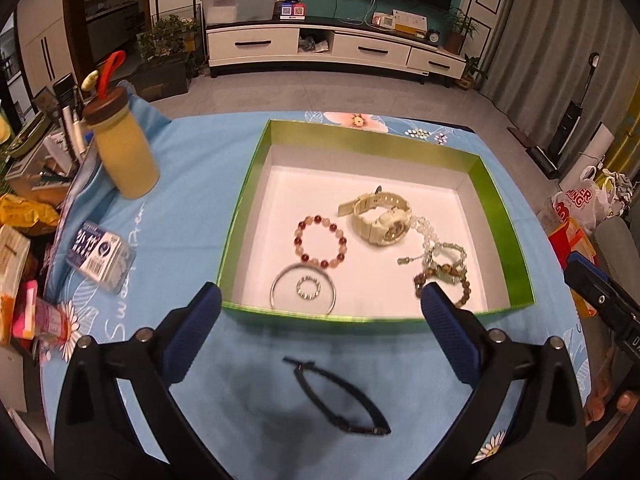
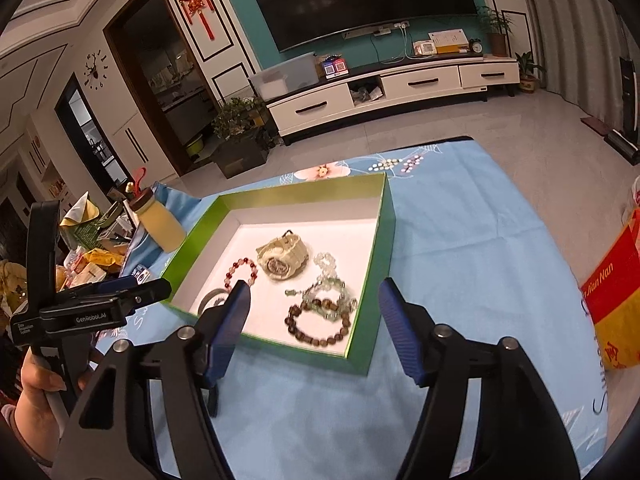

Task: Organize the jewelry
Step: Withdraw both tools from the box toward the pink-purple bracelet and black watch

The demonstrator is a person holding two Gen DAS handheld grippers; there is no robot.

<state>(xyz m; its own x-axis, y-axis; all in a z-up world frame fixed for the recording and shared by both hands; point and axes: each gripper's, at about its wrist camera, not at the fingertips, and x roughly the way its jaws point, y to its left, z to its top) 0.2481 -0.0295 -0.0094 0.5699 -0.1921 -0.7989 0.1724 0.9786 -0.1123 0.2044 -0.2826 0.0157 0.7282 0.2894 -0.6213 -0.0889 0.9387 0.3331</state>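
Green-walled, white-floored shallow cardboard box holding the jewelry, both hand-held grippers empty.

Inside: cream plastic wristwatch, red-and-pink bead bracelet, thin silver bangle around a small silver ring, brown bead bracelet. Black cord bracelet lies outside on the blue floral-cloth counter, between the wide-apart left hand-held gripper fingers. Right hand-held gripper jaws apart. Living room: grey tile floor, white TV cabinet.

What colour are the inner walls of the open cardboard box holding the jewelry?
Shiny green inner walls around a white floor; the left wrist view shows them best.
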